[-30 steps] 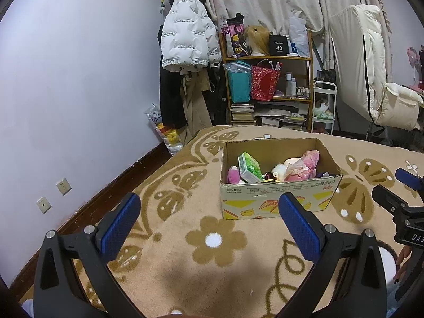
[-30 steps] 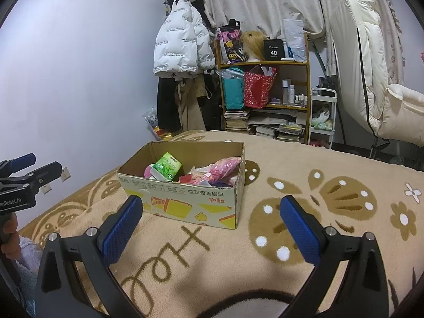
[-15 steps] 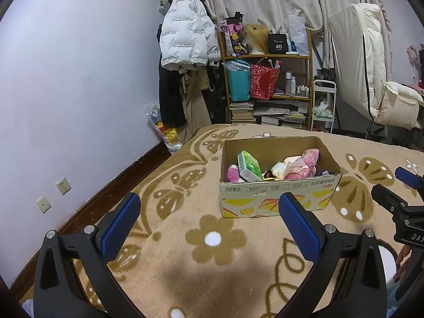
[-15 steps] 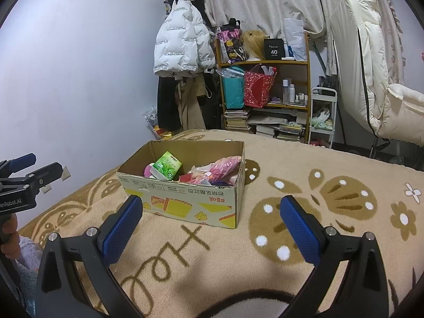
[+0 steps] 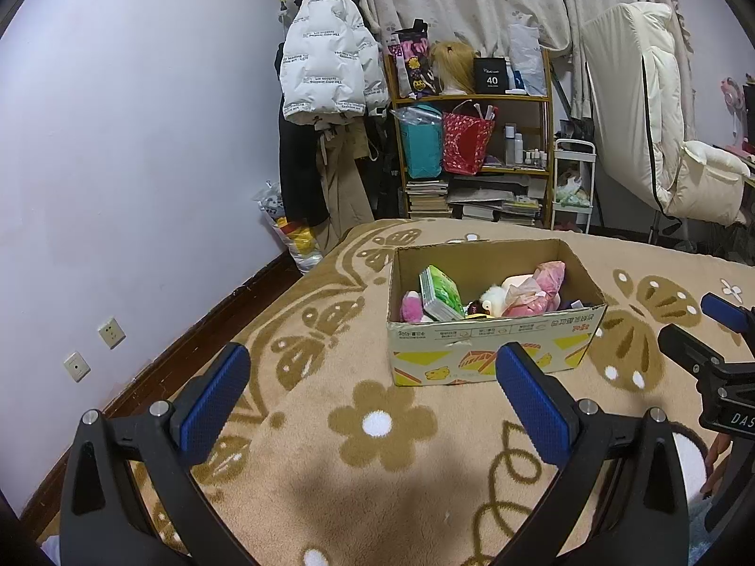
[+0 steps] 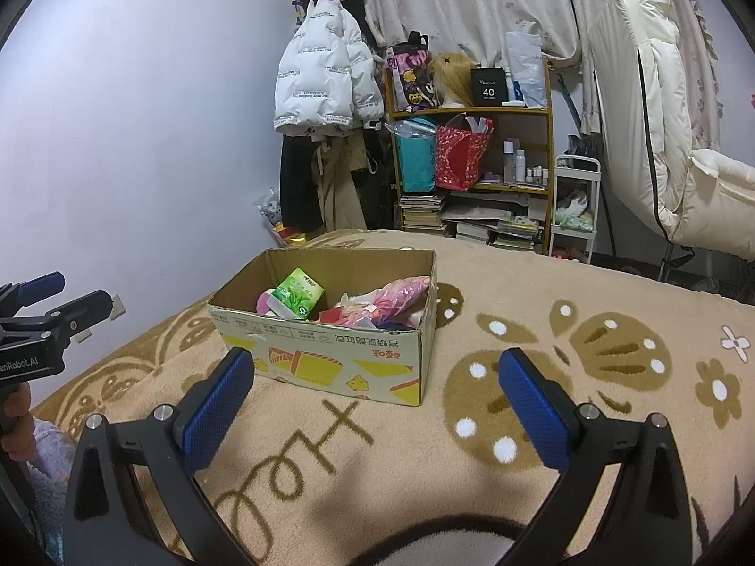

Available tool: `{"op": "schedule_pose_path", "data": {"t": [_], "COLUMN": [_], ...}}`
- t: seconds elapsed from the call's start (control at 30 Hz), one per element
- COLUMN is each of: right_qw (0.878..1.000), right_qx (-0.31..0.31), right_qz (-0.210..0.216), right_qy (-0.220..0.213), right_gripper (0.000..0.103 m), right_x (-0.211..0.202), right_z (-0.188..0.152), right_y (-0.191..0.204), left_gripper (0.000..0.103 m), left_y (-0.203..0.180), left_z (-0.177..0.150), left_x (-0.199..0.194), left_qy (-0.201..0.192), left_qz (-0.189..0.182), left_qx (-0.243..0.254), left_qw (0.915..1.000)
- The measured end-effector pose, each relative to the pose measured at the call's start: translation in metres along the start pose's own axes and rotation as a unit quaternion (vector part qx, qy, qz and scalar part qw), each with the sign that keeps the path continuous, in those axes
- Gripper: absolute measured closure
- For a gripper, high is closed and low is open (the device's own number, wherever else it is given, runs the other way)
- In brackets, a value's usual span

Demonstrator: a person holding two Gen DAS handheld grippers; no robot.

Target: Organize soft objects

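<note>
Currently my left gripper (image 5: pixel 373 396) hangs over the patterned blanket (image 5: pixel 330 471) with its blue pads spread wide and nothing between them; my right gripper (image 6: pixel 375 398) does the same, jaws wide apart and empty; both sit low over the blanket, short of the cardboard box (image 5: pixel 490 344).

From the left wrist view the box stands at about 1 o'clock, just beyond the right fingertip; it rests flat on the blanket, open at the top; inside, a green tissue pack (image 5: pixel 441 292) leans at the left, a pink plush toy (image 5: pixel 410 306) beside it at the near left corner, a pink crumpled bag (image 5: pixel 538 285) to the right; a small white fluffy piece (image 5: pixel 493 293) lies between them.

From the right wrist view the same box sits at 11 o'clock; the tissue pack tilts against the left half, the pink bag reaches toward the right wall.

At 3 o'clock in the left view the other tool shows at the frame edge; at 9 o'clock in the right view the left tool shows, held by a hand (image 6: pixel 16 420); a wooden shelf (image 5: pixel 476 151) and a white puffer jacket (image 5: pixel 325 75) stand at 12 o'clock, well apart from the box.
</note>
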State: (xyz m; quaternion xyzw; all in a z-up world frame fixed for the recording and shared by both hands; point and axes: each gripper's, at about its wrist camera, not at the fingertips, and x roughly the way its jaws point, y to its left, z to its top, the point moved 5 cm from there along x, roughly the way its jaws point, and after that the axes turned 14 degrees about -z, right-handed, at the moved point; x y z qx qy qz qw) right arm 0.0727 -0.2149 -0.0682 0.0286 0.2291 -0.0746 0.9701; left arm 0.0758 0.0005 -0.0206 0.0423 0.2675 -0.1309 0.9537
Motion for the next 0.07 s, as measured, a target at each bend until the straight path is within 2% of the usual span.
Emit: {"op": "schedule_pose_path", "data": {"t": [0.07], "right_qw": [1.0], "right_qx": [0.0], "right_qz": [0.0], "right_qy": [0.0], "right_gripper": [0.0], "right_x": [0.0002], "right_z": [-0.0004], "right_y": [0.0], "left_gripper": [0.0], "left_y": [0.0003], "left_z": [0.0003], "left_x": [0.0], "left_qy": [0.0], "left_qz": [0.002], "left_qx": [0.0], "left_qw": [1.0]}}
